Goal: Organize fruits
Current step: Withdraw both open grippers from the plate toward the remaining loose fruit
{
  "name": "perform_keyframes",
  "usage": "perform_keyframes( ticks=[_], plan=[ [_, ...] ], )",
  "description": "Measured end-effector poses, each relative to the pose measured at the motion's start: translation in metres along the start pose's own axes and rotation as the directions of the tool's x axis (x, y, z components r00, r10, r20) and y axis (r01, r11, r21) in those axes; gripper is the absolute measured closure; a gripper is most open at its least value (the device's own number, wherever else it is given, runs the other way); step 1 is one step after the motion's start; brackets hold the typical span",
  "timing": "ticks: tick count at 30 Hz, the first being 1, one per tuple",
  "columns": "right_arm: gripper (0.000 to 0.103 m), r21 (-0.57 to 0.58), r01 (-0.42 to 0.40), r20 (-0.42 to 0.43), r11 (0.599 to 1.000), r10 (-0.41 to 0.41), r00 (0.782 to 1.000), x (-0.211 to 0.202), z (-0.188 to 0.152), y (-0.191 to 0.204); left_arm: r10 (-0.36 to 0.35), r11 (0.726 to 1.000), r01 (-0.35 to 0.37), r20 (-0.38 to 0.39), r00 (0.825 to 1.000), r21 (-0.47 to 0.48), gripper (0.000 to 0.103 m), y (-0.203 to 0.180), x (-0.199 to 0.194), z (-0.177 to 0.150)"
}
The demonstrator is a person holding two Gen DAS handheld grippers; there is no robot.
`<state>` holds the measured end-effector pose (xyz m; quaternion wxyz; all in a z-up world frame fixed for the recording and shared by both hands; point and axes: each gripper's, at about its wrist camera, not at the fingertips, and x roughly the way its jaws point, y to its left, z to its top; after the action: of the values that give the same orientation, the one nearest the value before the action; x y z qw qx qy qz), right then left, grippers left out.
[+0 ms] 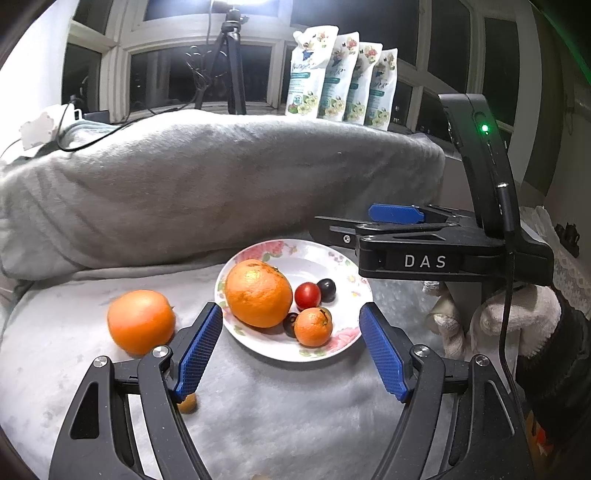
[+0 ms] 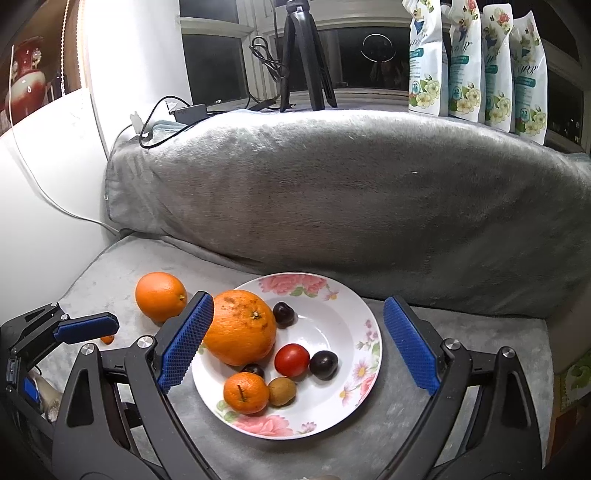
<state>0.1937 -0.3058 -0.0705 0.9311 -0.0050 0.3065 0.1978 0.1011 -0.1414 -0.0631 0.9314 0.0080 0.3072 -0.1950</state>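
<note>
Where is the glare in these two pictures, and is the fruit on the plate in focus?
Left wrist view: glare from a lamp at top centre; big orange sharp. Right wrist view: a bright wall washes out upper left; plate fruit sharp, edges bent by the fisheye.

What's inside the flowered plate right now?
In the plate: a large orange, a small mandarin, a red cherry tomato, three dark cherries, and a brown fruit. Anything under the large orange is hidden.
</note>
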Motion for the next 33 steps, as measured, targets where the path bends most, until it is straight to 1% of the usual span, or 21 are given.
perform_keyframes(
  ticks=[11,21,33],
  plan=[
    [0.008,-0.022,0.002,0.005,1.0,-0.002,1.0,-0.007,0.0,0.016,0.006,1.0,-0.005,0.025,1.0,-0.017,0.026,0.008,-0.015,-0.002],
    [0.008,-0.043,-0.012,-0.003,0.999,0.012,1.0,-0.008,0.0,0.031,0.019,0.999,-0.018,0.041,0.999,-0.036,0.026,0.016,-0.024,-0.004],
    [0.008,-0.052,-0.04,0.006,0.998,0.04,0.999,-0.013,-0.002,0.048,0.063,0.997,-0.06,0.055,0.996,-0.055,0.026,0.034,-0.039,-0.01]
  ],
)
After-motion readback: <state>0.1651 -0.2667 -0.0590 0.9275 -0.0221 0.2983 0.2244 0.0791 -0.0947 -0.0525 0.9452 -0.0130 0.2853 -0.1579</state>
